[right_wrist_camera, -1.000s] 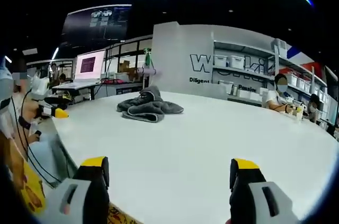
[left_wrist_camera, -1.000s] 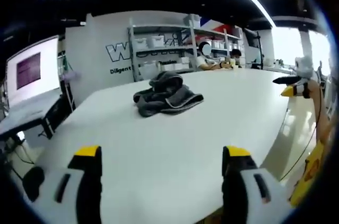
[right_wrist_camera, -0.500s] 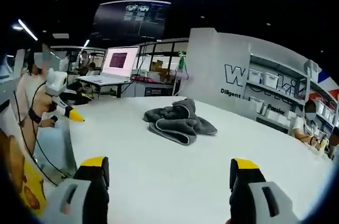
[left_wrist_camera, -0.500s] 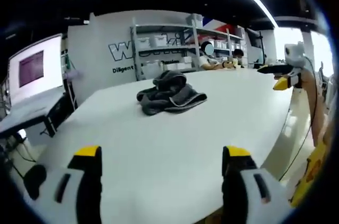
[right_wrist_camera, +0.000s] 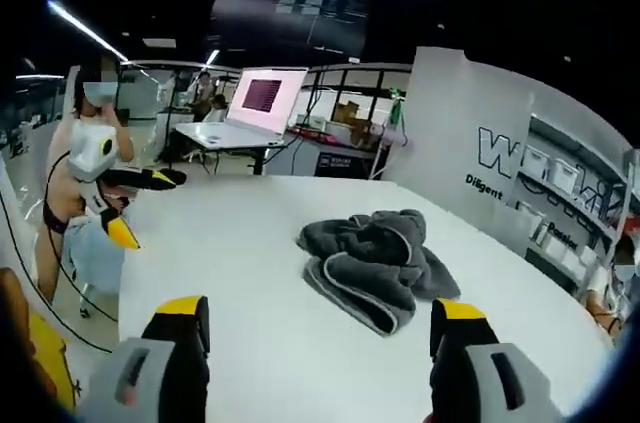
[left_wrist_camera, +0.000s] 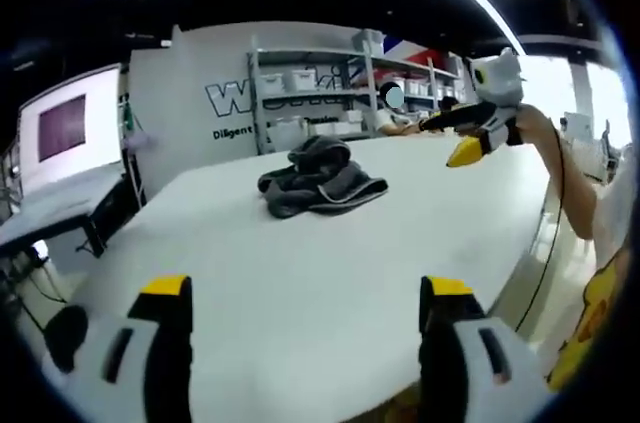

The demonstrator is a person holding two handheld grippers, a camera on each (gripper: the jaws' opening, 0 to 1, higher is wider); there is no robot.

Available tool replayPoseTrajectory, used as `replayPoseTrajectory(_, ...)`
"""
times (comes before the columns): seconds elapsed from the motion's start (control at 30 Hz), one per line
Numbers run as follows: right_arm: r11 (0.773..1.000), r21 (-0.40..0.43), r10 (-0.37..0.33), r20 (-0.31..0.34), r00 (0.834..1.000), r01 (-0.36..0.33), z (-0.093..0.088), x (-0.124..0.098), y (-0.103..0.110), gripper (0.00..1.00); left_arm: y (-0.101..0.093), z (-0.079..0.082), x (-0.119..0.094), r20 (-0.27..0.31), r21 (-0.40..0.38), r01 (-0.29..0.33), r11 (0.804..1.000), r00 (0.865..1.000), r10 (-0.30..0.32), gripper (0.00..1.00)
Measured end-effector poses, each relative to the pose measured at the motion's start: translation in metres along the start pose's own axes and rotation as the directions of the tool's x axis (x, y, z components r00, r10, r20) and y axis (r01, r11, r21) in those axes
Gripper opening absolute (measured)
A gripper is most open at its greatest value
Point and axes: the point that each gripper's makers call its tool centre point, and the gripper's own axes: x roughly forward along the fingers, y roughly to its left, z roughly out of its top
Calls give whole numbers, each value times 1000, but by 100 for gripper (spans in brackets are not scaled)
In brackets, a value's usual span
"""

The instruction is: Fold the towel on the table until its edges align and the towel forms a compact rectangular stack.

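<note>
Left gripper: jaws apart, holding nothing, above near table edge.
Right gripper: jaws apart, holding nothing, just short of the towel.
Towel: dark grey, crumpled heap, far-centre on white table.

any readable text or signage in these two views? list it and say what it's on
"W" plus a cut-off second letter, big outlined lettering on the white wall panel; shelving hides the rest.
"Diligent", small print beneath it on the same panel.
"Diligent" again in the right gripper view, with what looks like "Passio..." further right, partly blurred.
Monitor and overhead screen: content too small to read.
Towel: no label visible.
</note>
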Motion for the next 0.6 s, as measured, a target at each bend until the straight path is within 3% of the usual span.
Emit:
replayPoseTrajectory(0.1,1000,17,16,24,1000,-16,3,-1,6,96,1,-1,-2,-1,0,-1,1000,1000,1,99)
replayPoseTrajectory(0.23,1000,3,14,-11,1000,-14,1,9,4,91,3,-3,-2,-9,3,-5,1000,1000,5,99)
replayPoseTrajectory(0.4,998,-39,54,-40,998,-56,5,48,1,84,1,0,0,6,-7,-4,1000,1000,4,99)
replayPoseTrajectory(0.6,994,-92,61,-69,996,-67,2,101,-12,66,-2,0,-3,6,-6,4,1000,1000,-4,99)
